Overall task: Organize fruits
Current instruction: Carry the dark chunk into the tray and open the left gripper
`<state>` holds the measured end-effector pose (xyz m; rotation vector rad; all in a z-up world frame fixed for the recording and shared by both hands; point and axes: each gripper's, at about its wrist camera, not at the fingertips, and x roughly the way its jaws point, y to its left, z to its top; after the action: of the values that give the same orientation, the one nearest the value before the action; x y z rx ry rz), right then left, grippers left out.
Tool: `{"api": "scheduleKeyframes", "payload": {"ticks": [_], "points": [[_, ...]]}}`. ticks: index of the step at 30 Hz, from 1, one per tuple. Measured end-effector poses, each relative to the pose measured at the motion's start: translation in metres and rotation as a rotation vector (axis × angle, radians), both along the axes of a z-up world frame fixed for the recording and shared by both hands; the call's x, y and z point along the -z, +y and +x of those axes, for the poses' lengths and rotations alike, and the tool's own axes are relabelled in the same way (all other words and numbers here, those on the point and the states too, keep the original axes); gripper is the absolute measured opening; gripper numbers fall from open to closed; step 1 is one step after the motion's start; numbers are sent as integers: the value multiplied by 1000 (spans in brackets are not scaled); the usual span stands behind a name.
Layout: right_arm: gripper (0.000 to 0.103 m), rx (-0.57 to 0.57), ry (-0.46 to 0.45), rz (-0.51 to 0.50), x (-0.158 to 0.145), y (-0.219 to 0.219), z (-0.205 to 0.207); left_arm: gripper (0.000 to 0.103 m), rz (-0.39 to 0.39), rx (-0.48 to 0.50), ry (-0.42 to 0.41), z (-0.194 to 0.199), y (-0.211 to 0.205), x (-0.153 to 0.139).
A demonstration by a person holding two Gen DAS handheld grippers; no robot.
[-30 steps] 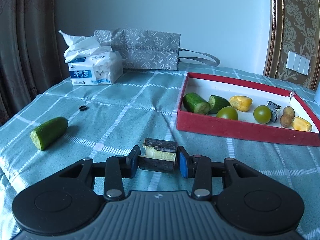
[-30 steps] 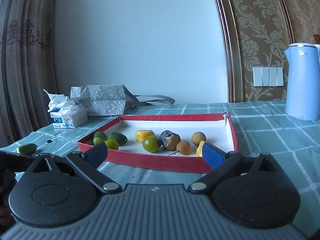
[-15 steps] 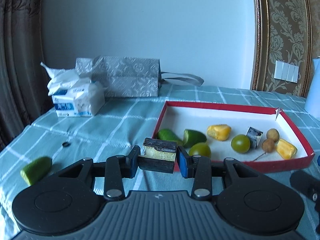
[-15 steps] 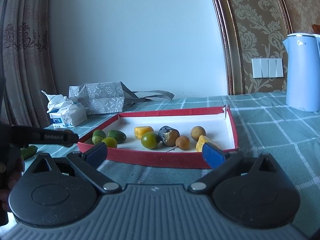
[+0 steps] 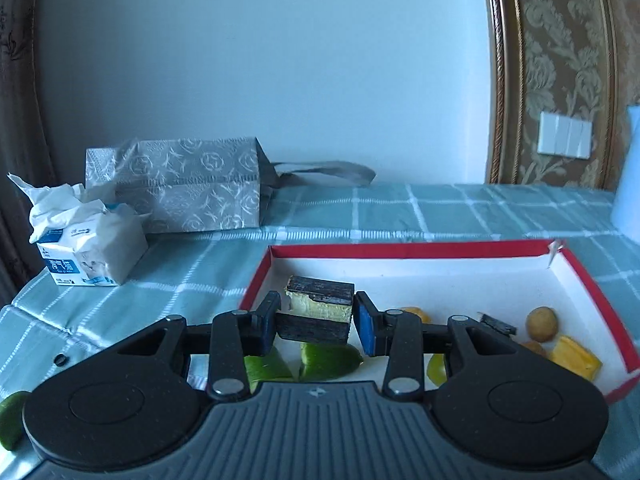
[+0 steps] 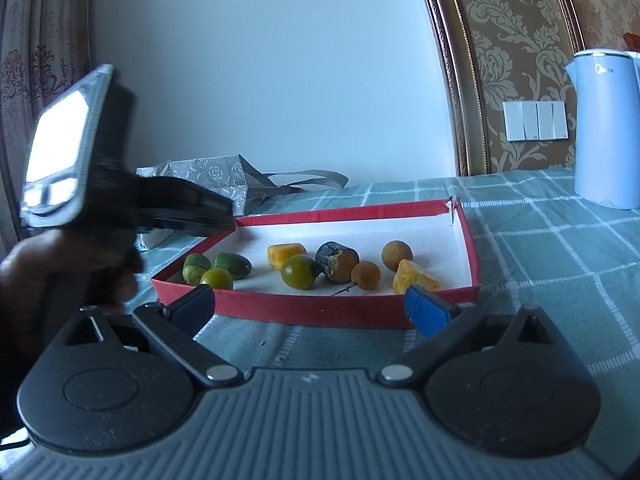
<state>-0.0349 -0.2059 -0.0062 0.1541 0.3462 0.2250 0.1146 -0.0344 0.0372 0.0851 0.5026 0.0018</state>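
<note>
Red-walled and white inside, the tray (image 5: pixel 592 280) already holds most of the fruit: two green pieces at its near left corner, two round green ones, two yellow chunks, two small brown balls and a dark-skinned stub, all loose on the floor of the tray. Your left claw (image 5: pixel 316 316) is clenched on a dark-skinned chunk (image 5: pixel 318 308) with a pale cut face, and it hangs above the tray's near left part, over the green pieces (image 5: pixel 328 362). So that chunk is not yet down; I judge you only need to lower it to a bare white patch and let go.

Your right claw (image 6: pixel 308 308) is spread wide with nothing between its blue pads, hovering over the checked counter (image 6: pixel 560 264) just in front of the tray's near wall.

One green piece (image 5: pixel 10 420) lies out on the counter at the far left edge of the left view, well apart from the tray. By my reading that is the only fruit left to fetch after this drop.
</note>
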Motion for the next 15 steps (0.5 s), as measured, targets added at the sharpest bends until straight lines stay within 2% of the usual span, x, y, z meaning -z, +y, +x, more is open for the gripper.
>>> {"api": "scheduleKeyframes", "payload": {"ticks": [7,10,15], "points": [[101,0,4,-7,0,1,1,40,9,-10,28,10,-4,17],[101,-1,6,-10,0,2,1,53,7,-27,16,11,-2,17],[101,-2,6,-12,-1,2,1,55,13,-25,3,11,-1,15]]}}
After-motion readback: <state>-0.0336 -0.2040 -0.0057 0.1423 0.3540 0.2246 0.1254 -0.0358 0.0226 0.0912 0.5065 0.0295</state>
